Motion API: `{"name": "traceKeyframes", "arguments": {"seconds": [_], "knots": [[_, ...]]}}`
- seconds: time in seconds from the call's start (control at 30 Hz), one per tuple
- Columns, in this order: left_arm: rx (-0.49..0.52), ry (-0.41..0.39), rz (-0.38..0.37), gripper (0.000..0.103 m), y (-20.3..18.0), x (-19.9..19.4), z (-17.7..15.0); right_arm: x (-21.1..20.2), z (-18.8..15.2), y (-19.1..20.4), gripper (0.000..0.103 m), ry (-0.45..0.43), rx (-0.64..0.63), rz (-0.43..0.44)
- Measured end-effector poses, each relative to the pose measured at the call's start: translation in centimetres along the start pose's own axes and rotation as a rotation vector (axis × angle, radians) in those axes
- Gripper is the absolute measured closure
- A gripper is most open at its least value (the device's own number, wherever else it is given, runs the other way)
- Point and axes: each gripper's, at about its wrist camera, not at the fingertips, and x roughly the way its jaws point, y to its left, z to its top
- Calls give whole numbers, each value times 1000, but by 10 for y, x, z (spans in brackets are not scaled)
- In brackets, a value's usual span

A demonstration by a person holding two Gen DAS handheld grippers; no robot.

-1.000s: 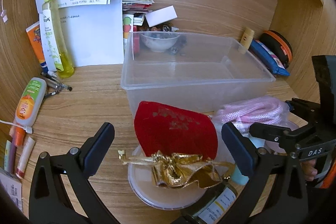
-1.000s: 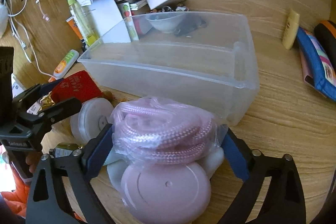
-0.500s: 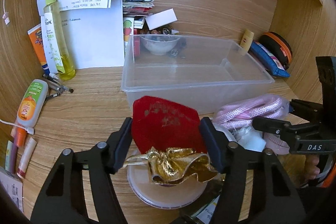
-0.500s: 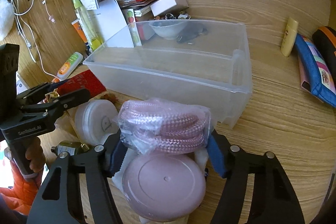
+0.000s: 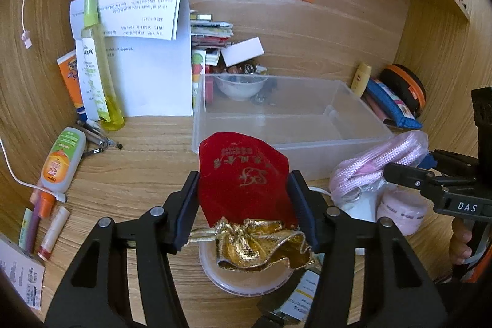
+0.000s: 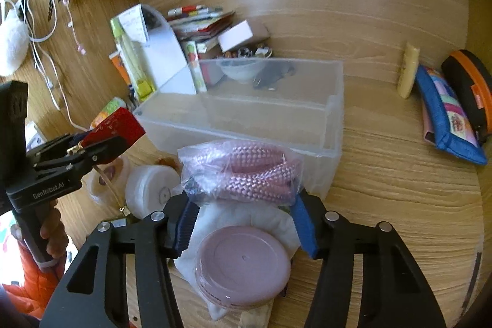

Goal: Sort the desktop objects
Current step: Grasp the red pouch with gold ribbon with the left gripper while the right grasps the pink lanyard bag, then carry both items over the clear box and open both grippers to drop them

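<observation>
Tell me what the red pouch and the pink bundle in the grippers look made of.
Red pouch: soft matte fabric, probably velvet, with gold print and a crinkled shiny gold top. Pink bundle: braided cord, likely synthetic, inside thin clear plastic film that wrinkles and glints. Both grippers' jaws are closing on them.

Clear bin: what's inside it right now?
The clear bin looks empty; a white bowl and dark clutter show through its back wall. Its front floor is hidden behind the pink rope bag.
</observation>
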Motion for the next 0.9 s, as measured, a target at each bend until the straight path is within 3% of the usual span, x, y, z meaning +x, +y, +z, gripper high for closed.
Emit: {"name": "traceKeyframes", "arguments": {"seconds": [0.6, 0.9], "knots": [[2, -57, 5, 47, 3, -18, 35, -40, 27, 1, 53, -99, -39, -22], [-8, -48, 1, 47, 9, -14, 58, -53, 51, -1, 53, -154, -57, -48]]}}
